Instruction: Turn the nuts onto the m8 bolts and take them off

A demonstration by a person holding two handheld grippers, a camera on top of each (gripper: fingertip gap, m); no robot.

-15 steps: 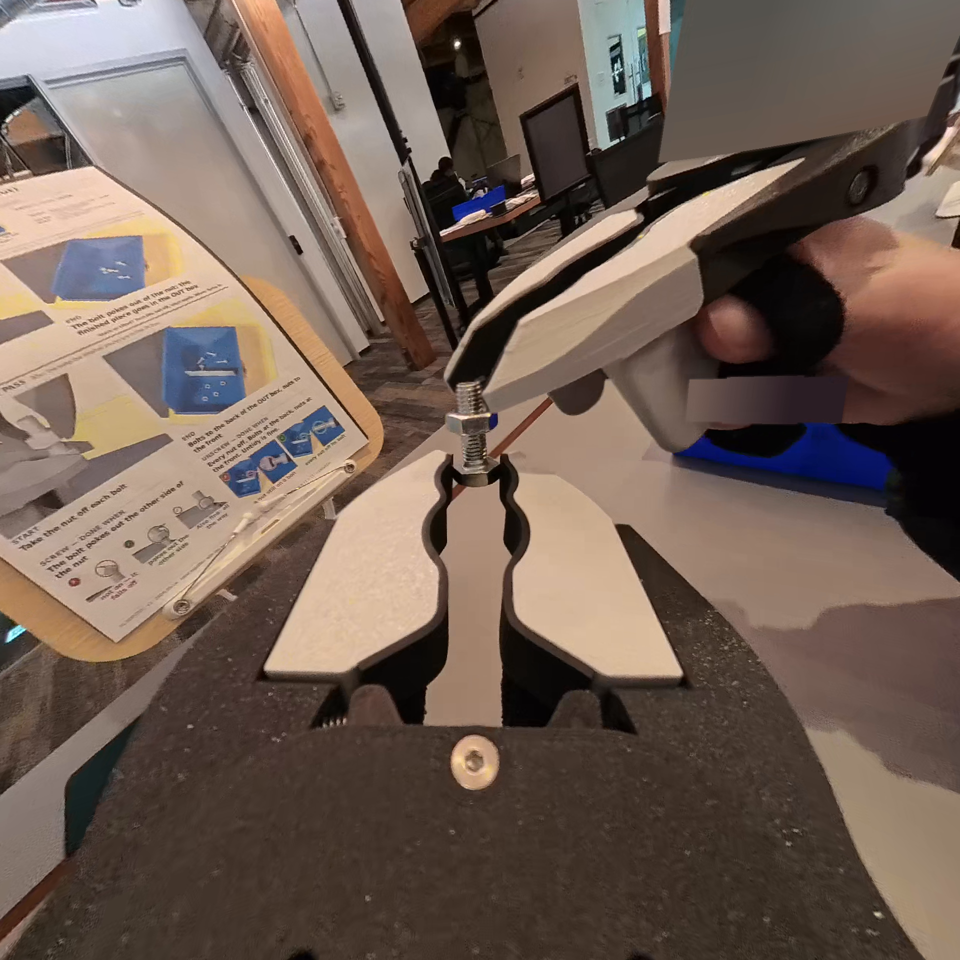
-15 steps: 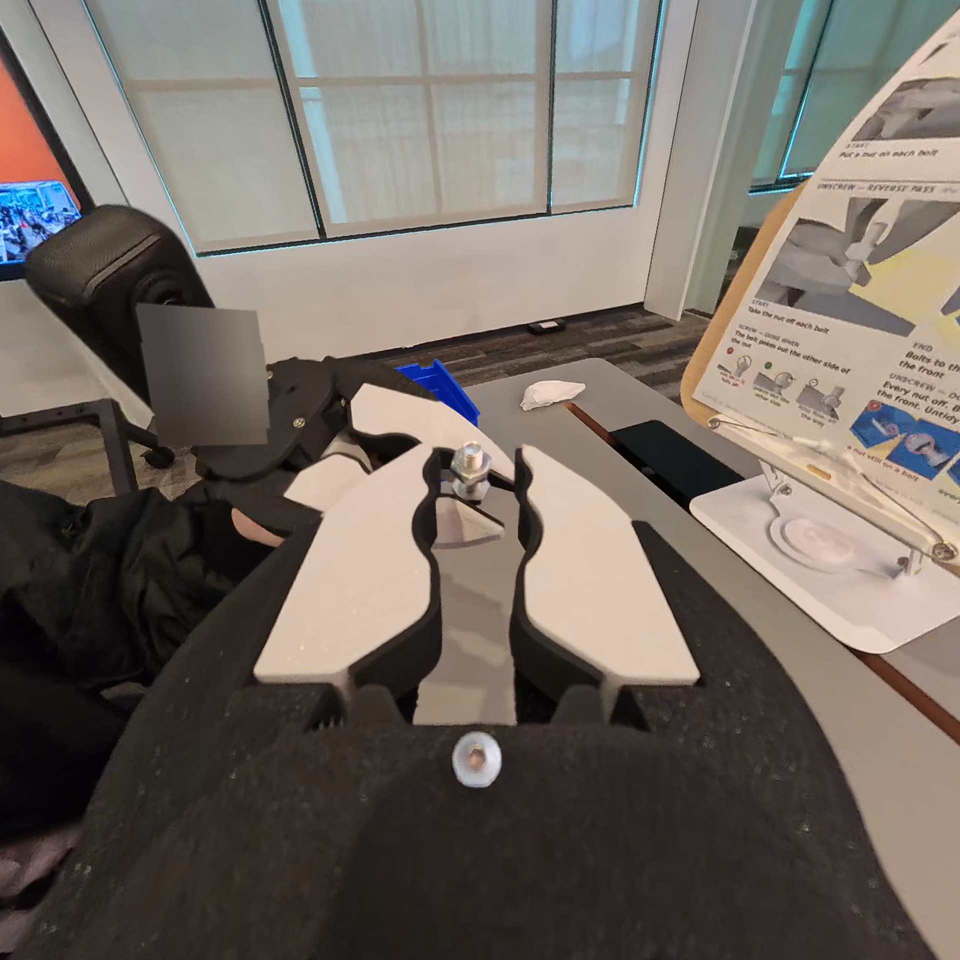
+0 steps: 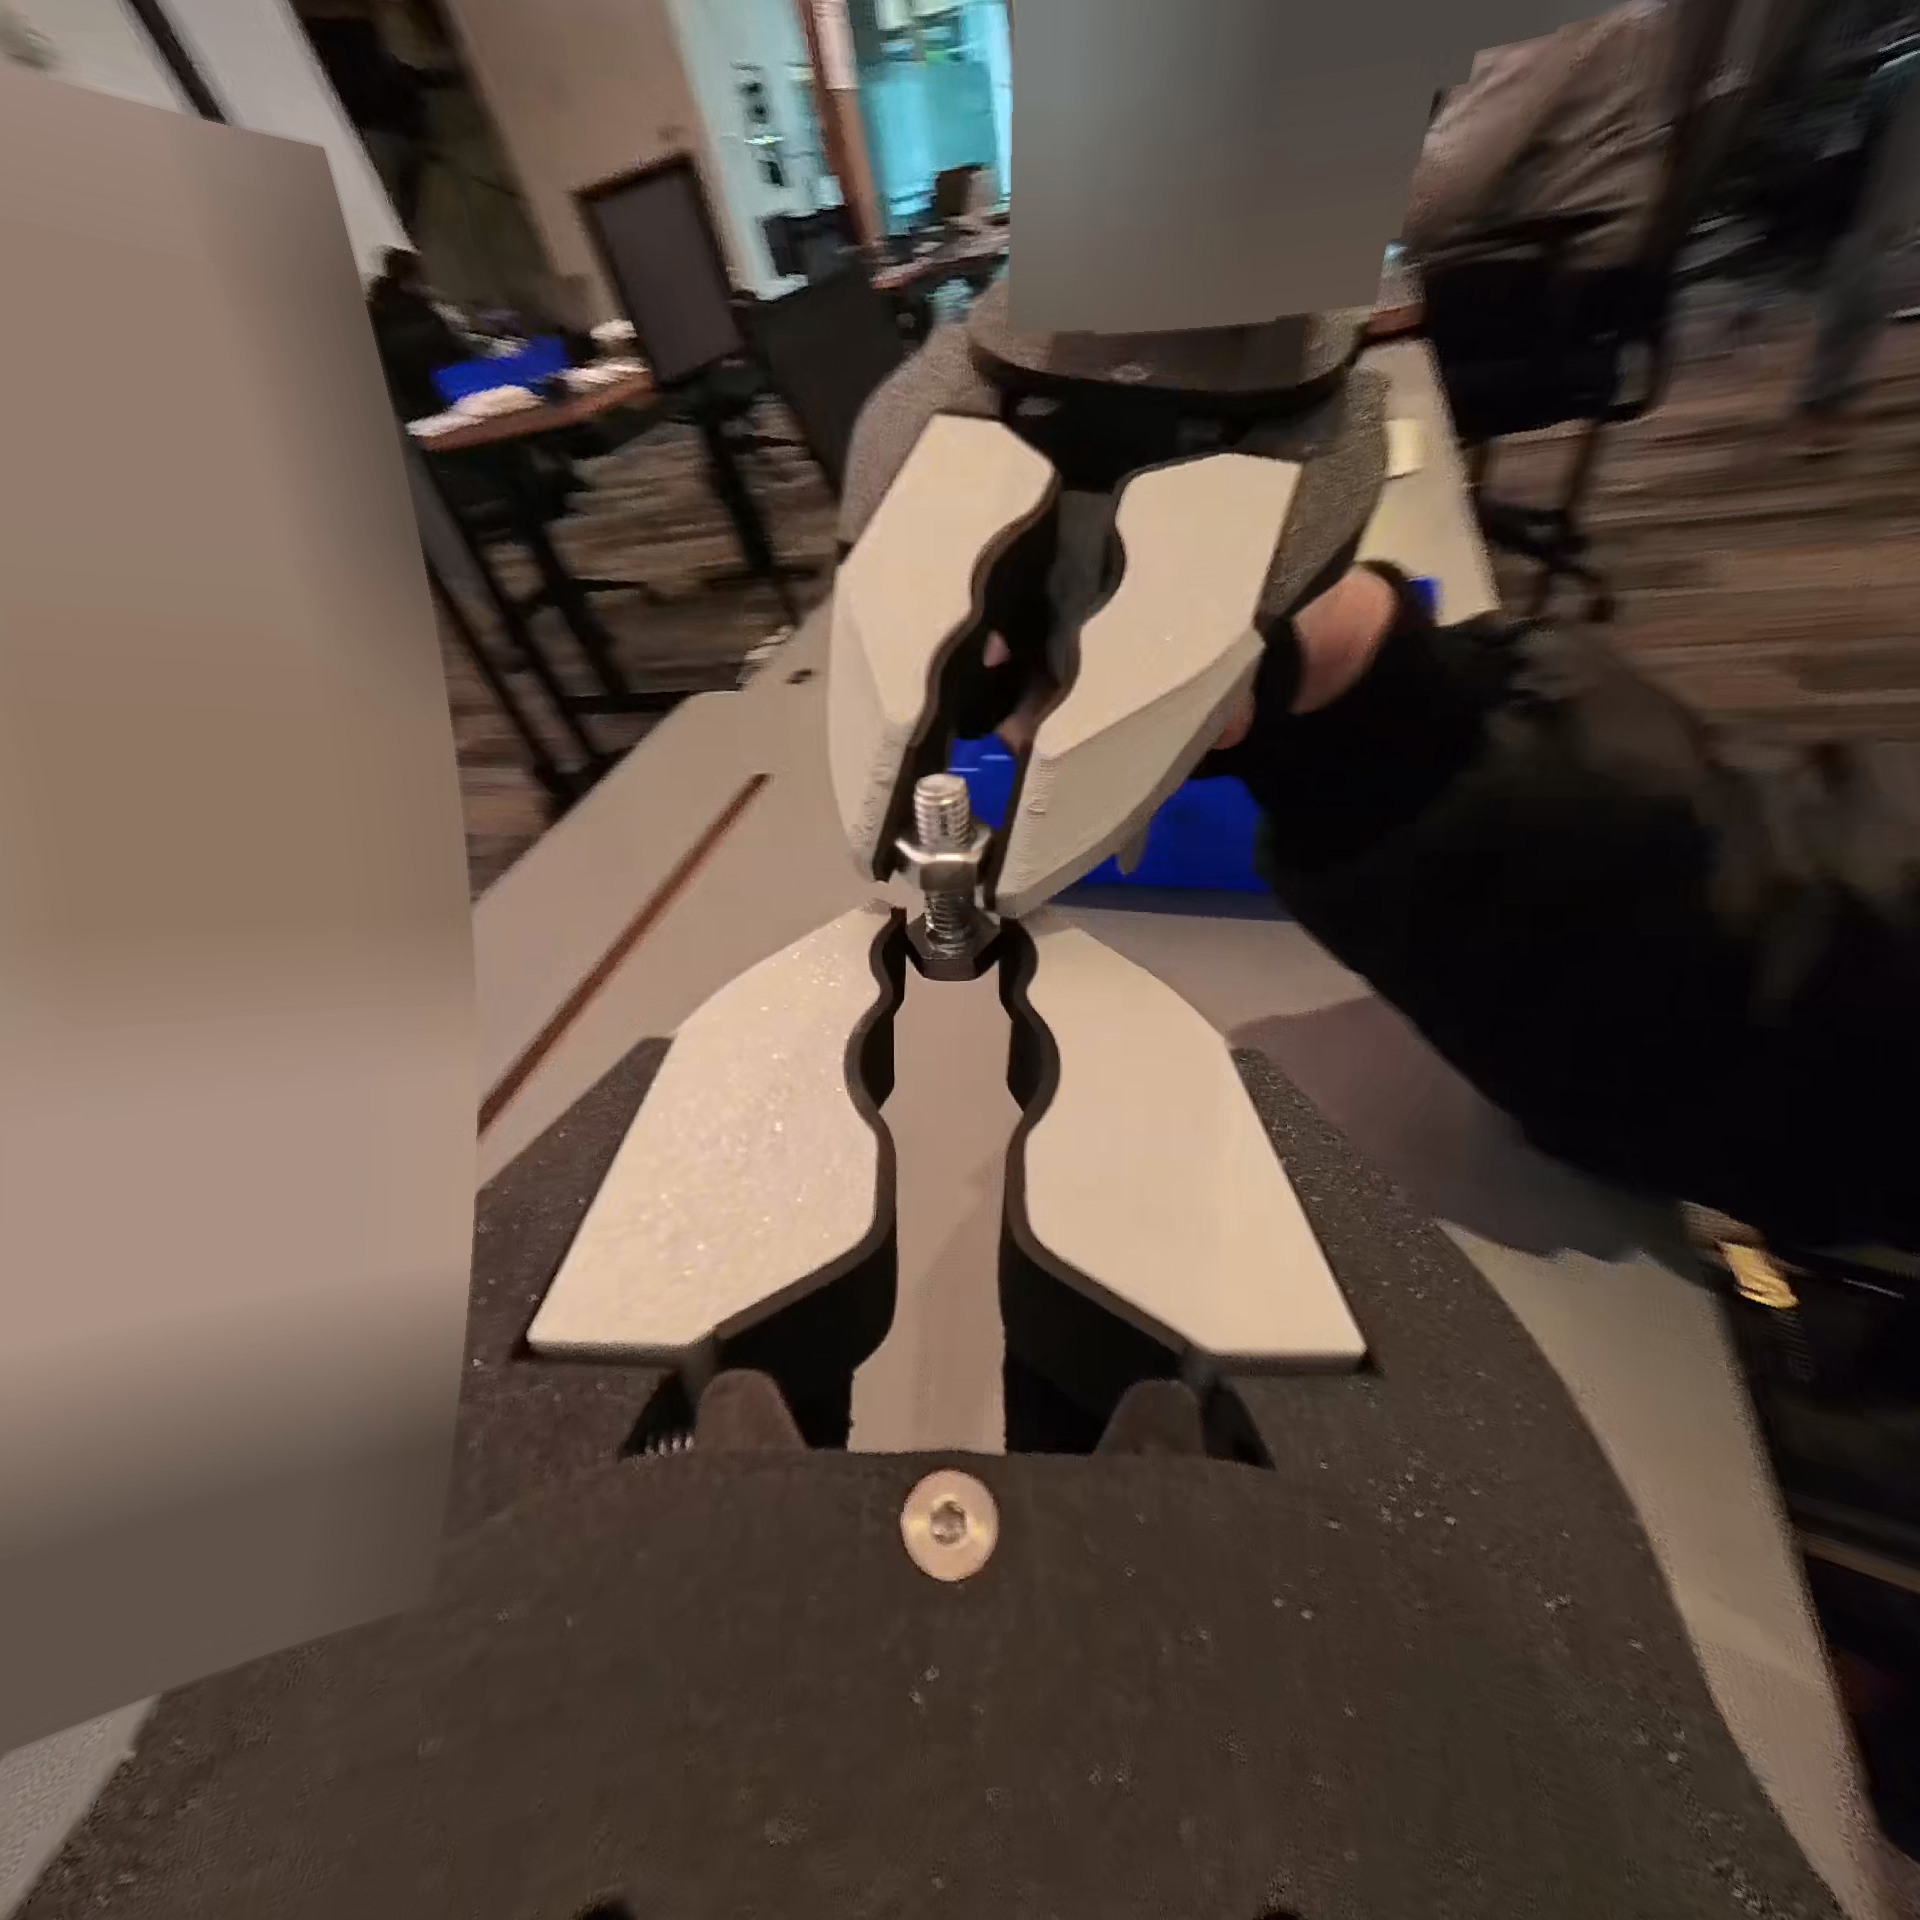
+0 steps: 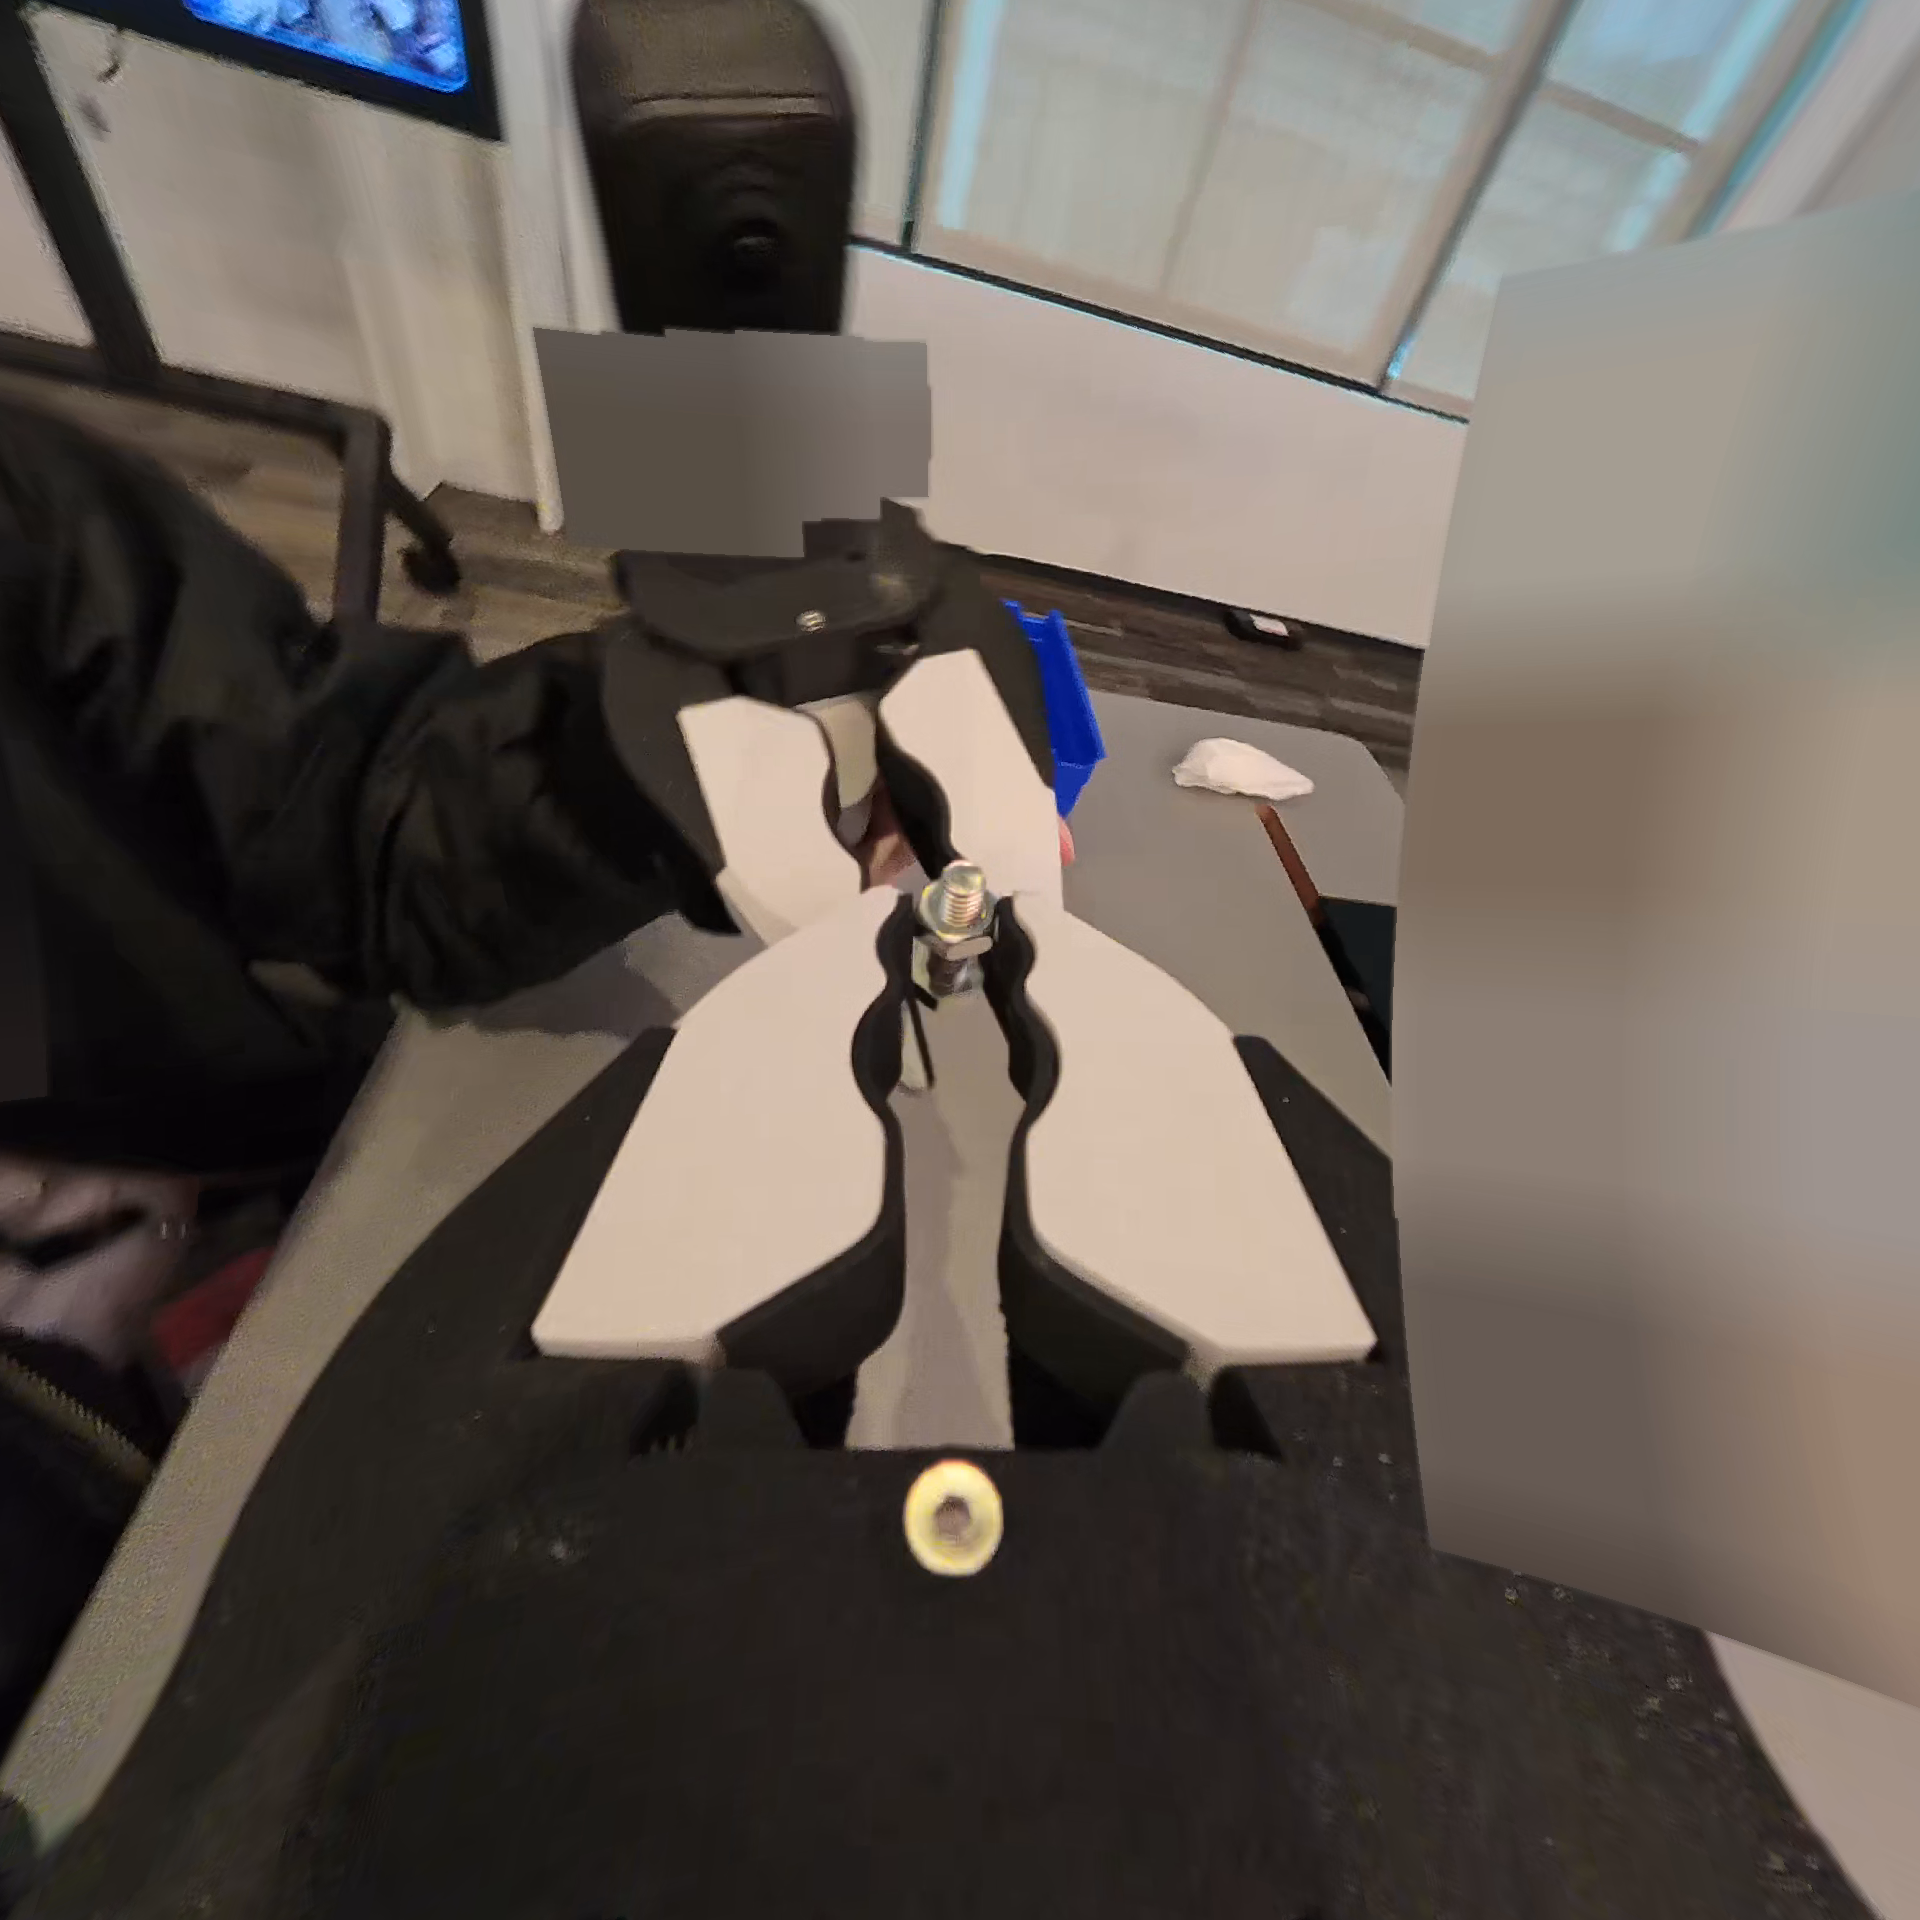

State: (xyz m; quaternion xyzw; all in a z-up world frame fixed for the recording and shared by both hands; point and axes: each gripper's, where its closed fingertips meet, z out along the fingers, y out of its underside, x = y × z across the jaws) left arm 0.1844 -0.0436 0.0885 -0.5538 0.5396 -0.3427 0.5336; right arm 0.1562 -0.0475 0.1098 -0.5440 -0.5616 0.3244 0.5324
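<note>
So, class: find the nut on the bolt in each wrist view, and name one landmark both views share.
Left wrist view: the nut sits centre, just above this view's own fingertips, between the far hand-held gripper's tips.
Right wrist view: the nut sits centre, between this view's own fingertips.
Shared landmark: the blue bin.

Silver bolt (image 3: 940, 821), blue bin (image 3: 1195, 842), grey table (image 3: 644, 831).

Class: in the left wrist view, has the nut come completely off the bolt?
No: the nut sits partway down the bolt, with thread showing above and below it.
</note>
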